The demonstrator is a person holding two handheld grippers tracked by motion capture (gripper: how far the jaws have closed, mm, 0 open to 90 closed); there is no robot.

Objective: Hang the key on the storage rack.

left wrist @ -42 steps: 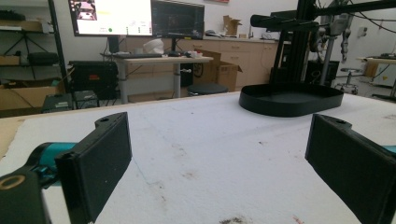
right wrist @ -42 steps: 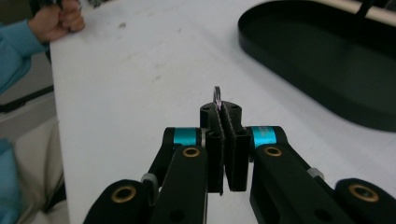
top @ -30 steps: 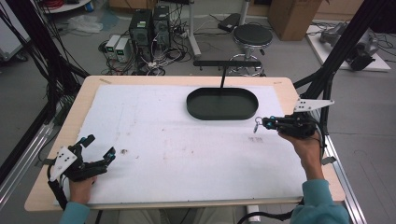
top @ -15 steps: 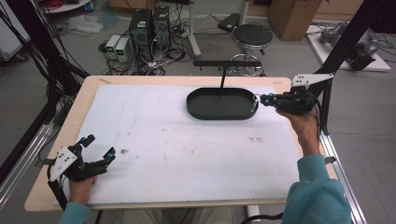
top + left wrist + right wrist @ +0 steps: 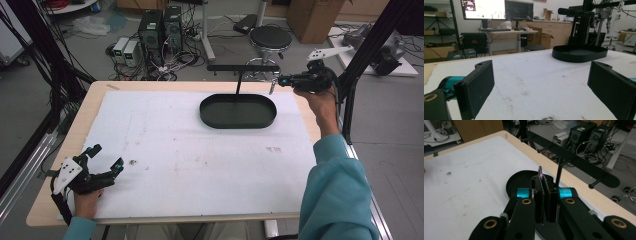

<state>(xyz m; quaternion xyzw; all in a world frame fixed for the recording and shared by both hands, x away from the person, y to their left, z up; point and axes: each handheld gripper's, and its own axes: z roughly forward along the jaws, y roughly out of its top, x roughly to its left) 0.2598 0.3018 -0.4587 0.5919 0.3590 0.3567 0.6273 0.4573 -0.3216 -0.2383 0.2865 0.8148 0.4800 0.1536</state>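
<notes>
The right gripper [image 5: 278,81], jaws closed on a small thin item [image 5: 540,173], nears the stand's crossbar [image 5: 243,67] above the black tray [image 5: 238,111]. Judged, hanging wants a level approach. The left gripper [image 5: 105,160] rests wide open, empty.

Readable text: none.
Monitors [image 5: 496,9], far wall: screen content too small to read.
Mat [image 5: 200,150]: stains, no lettering.

table [image 5: 75,135] — wooden, pale | white sheet [image 5: 190,155] over it | black oval tray [image 5: 238,111] — far side
</notes>
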